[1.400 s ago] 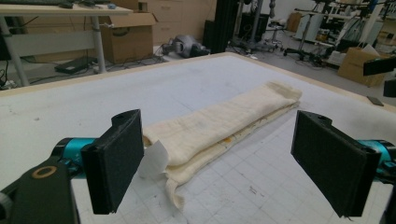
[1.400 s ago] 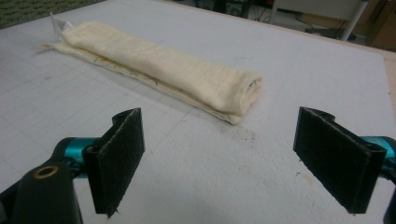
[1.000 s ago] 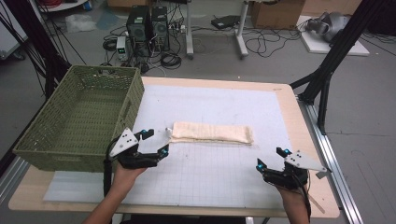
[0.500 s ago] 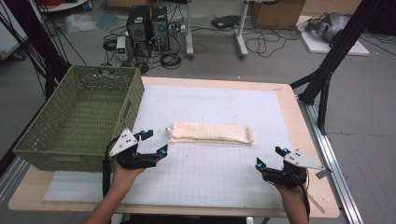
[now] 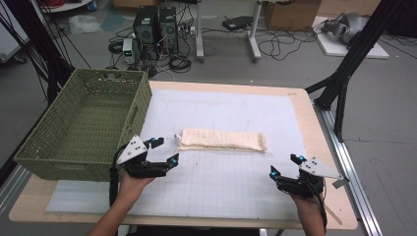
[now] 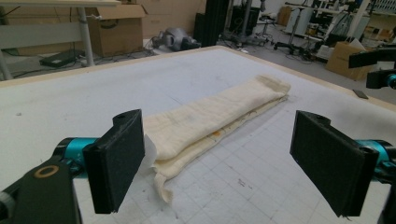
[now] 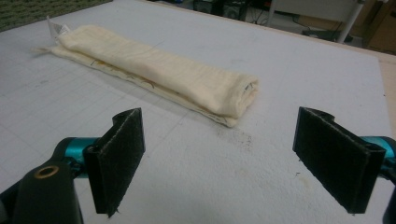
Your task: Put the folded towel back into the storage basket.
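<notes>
The folded cloth [image 5: 222, 140] lay mid-mat, its tagged end toward the basket [image 5: 83, 125] at the left edge. Both grippers, left [image 5: 164, 152] and right [image 5: 284, 164], hung with jaws wide apart (nothing held). Likely the approach step: next, each should close on a cloth end.

Light: even, bright, from overhead; no glare.
Shadows: faint, soft beneath the folded cloth [image 5: 222, 140].
Focus: high view soft overall; gripper views' backgrounds blurred toward upper edges.

table [image 5: 314, 123] | white grid mat [image 5: 236, 113] | folded cream cloth [image 5: 223, 139] | green basket [image 5: 83, 125]
</notes>
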Tool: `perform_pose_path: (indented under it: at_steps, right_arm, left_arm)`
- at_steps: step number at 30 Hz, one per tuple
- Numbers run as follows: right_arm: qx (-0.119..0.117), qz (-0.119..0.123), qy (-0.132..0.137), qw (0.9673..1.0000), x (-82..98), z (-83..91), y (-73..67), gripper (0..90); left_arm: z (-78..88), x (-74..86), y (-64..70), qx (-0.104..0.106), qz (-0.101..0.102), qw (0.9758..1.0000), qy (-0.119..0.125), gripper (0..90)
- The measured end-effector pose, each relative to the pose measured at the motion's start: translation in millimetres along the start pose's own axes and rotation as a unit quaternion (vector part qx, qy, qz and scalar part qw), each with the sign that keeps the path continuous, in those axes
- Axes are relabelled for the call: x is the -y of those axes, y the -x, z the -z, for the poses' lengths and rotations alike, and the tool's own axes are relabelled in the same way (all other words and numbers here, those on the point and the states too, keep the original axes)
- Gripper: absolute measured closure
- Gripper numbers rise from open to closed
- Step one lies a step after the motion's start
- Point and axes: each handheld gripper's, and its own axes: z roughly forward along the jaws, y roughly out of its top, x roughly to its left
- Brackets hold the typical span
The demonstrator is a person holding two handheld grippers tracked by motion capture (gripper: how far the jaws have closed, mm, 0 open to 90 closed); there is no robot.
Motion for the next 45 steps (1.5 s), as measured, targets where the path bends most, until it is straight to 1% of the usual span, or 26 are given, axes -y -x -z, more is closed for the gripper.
perform_pose_path:
  at_steps: [4,7,9,11,15,17,21,24,26,28,31,40,42,43,44,45]
  right_arm:
    - [-0.001,-0.001,-0.003,1.0,0.2,-1.0,0.1,15.3]
    - [-0.001,-0.002,-0.002,1.0,0.0,-1.3,-0.1,15.4]
    - [-0.002,-0.001,-0.001,1.0,-0.3,-1.6,0.2,15.3]
    - [-0.003,-0.002,0.0,1.0,-0.5,-1.8,0.0,15.3]
    - [-0.002,0.0,0.001,1.0,-1.0,-1.1,-0.8,15.4]
    - [-0.002,-0.001,0.0,1.0,-0.9,-0.7,-1.2,15.4]
    - [-0.001,0.0,0.0,1.0,-1.1,-1.1,-0.8,15.4]
    - [-0.001,-0.004,-0.002,1.0,-0.9,-1.4,-1.3,15.4]
    - [-0.002,-0.001,-0.003,1.0,-0.9,-1.8,-0.9,15.4]
    - [-0.002,0.0,-0.003,1.0,-0.9,-2.3,-0.6,15.4]
    - [-0.003,-0.001,-0.003,1.0,-0.9,-2.9,-0.7,15.4]
    - [-0.001,0.001,-0.002,1.0,-1.1,-2.8,-0.3,15.4]
    - [-0.002,-0.002,-0.004,1.0,-0.9,-3.0,-0.2,15.4]
    - [-0.002,-0.001,-0.004,1.0,-0.9,-3.3,0.2,15.4]
    - [-0.002,-0.001,-0.003,1.0,-0.9,-3.4,0.3,15.4]
    - [-0.002,-0.002,-0.004,1.0,-0.9,-3.4,0.1,15.4]
  left_arm:
    - [-0.8,-3.5,1.2,0.003,0.003,1.0,0.0,17.9]
    - [-1.7,-5.3,1.5,0.012,0.008,0.9999,-0.005,18.0]
    - [-2.2,-5.9,1.5,0.01,0.006,0.9999,-0.008,18.1]
    - [-2.6,-8.0,0.5,0.01,0.009,0.9999,-0.008,18.1]
    - [-3.2,-15.2,-1.5,0.009,0.012,0.9999,-0.002,18.1]
    - [-4.6,-19.3,-2.6,0.009,0.008,0.9999,-0.002,18.0]
    - [-11.2,-28.1,-5.3,0.007,0.002,0.9999,-0.007,18.0]
    - [-17.2,-34.9,-8.3,0.007,0.003,0.9999,-0.009,18.1]
    - [-21.1,-39.3,-9.6,0.008,0.001,0.9999,-0.012,18.2]
    - [-25.5,-42.8,-10.7,0.008,0.003,0.9999,-0.013,18.5]
    - [-33.5,-47.2,-13.8,0.006,0.011,0.9997,-0.023,18.1]
    - [-59.7,-54.4,-22.6,-0.005,0.008,0.9982,-0.058,17.9]
    - [-65.8,-53.2,-25.5,-0.012,0.011,0.9977,-0.066,18.1]
    - [-68.8,-51.3,-27.8,-0.012,0.016,0.9973,-0.071,18.5]
    - [-68.8,-51.3,-27.8,-0.012,0.016,0.9973,-0.071,18.6]
    - [-75.5,-45.9,-32.9,-0.016,0.023,0.9957,-0.088,18.6]
